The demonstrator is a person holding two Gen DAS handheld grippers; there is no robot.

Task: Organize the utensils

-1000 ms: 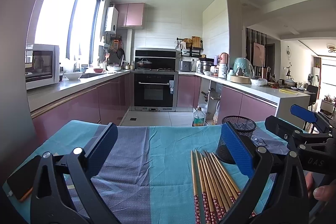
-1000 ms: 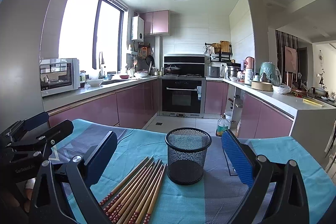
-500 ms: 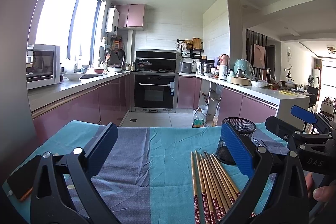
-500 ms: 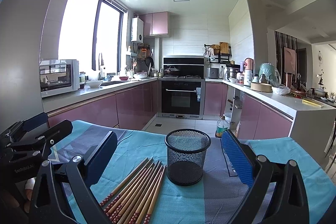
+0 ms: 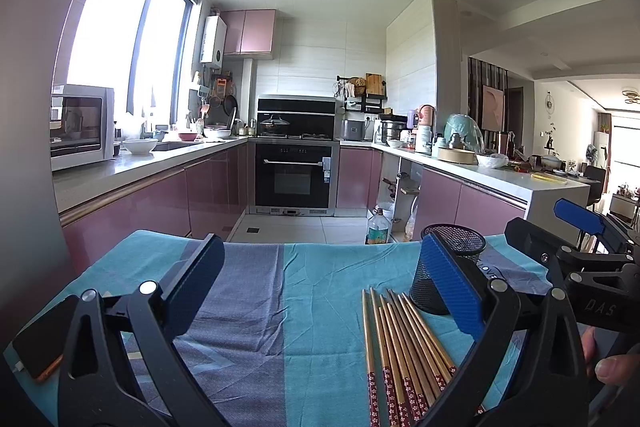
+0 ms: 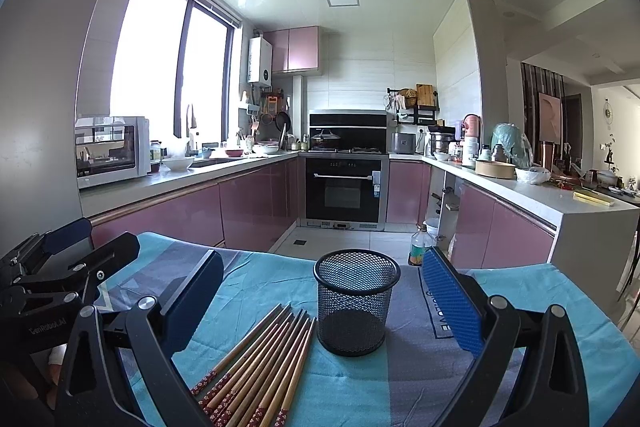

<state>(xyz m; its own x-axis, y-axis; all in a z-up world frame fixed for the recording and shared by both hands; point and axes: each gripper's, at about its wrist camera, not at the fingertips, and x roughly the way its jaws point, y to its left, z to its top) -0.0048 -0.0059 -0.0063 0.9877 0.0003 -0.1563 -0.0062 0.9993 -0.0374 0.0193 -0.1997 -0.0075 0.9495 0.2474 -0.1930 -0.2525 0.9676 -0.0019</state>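
Several wooden chopsticks (image 6: pixel 260 363) with red patterned ends lie side by side on the table, just left of an upright, empty black mesh cup (image 6: pixel 354 307). In the left wrist view the chopsticks (image 5: pixel 400 343) lie low right, with the mesh cup (image 5: pixel 450 267) partly behind one blue finger. My left gripper (image 5: pixel 320 291) hovers open over the cloth, left of the chopsticks. My right gripper (image 6: pixel 320 303) is open too, and the cup stands between its fingers, farther ahead. Each gripper shows at the edge of the other's view.
A teal and grey-purple cloth (image 5: pixel 304 307) covers the table. A dark phone (image 5: pixel 38 341) lies at its near left edge. A thumb (image 5: pixel 614 367) shows at the right. Beyond the far table edge are a floor bottle (image 6: pixel 420 247), pink cabinets and an oven.
Both views have tilted up very slightly; the chopsticks and cup have not moved, and both grippers stay open.
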